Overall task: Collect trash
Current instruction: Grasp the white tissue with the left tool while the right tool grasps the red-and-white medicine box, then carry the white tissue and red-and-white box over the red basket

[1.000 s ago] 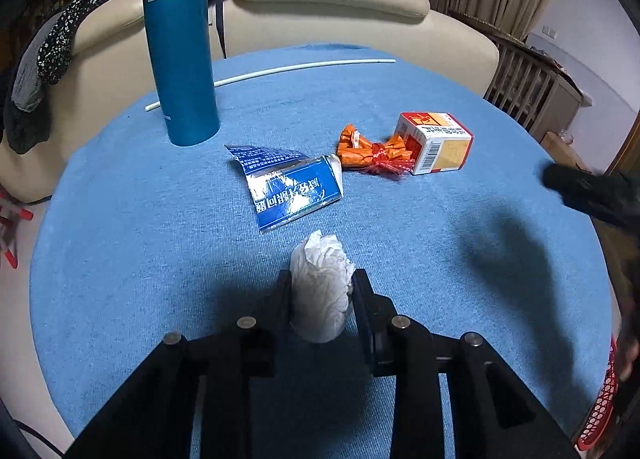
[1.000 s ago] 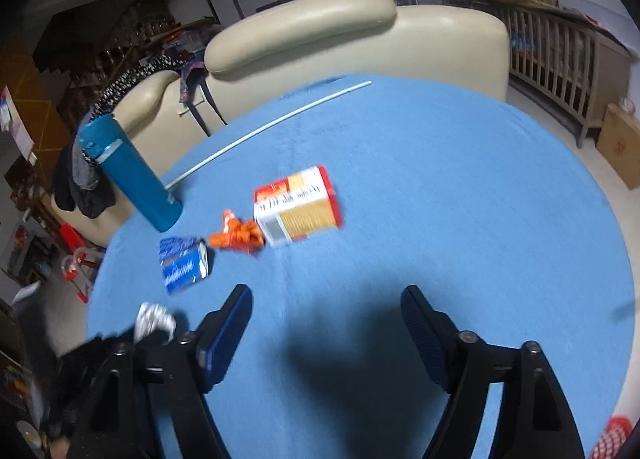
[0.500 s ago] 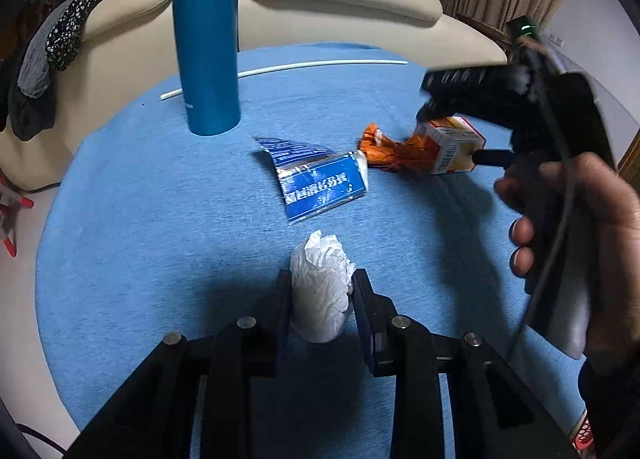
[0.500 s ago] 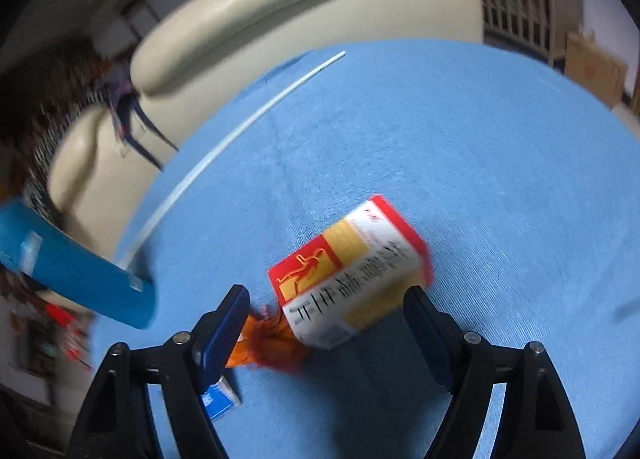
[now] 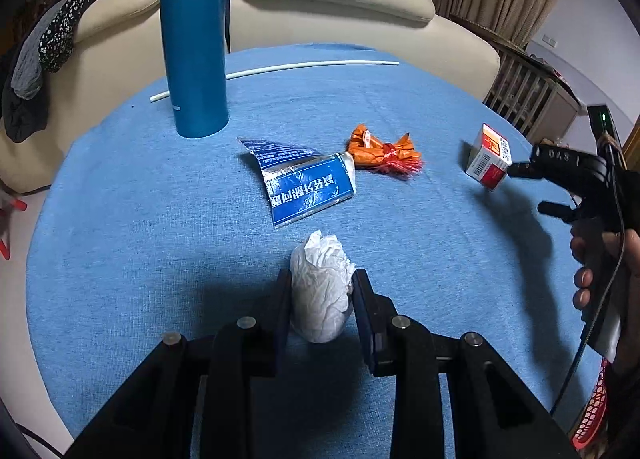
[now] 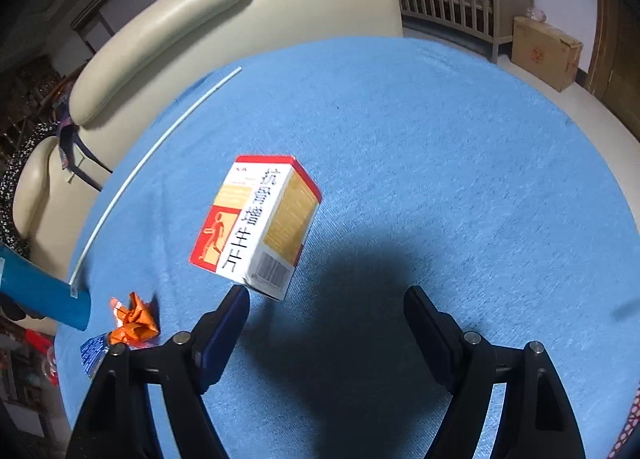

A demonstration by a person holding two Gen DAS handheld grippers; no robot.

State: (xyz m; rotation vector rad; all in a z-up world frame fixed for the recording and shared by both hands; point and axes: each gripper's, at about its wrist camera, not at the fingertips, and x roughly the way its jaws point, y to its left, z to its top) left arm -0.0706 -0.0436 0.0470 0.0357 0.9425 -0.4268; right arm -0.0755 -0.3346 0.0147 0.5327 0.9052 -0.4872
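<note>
My left gripper is shut on a crumpled white tissue, held low over the blue table. A torn blue packet and an orange wrapper lie ahead of it. My right gripper is open. A red, white and tan carton is tipped up on one corner just ahead of the jaws, touching the left fingertip. In the left wrist view the carton stands tilted at the right gripper's tip.
A tall blue flask stands at the back left. A thin white rod lies across the far side. Cream chairs ring the table. A red mesh basket shows at the lower right edge.
My right gripper moved in on the carton, pushed it right away from the orange wrapper and tipped it onto a corner. My left gripper stayed shut on the tissue.
</note>
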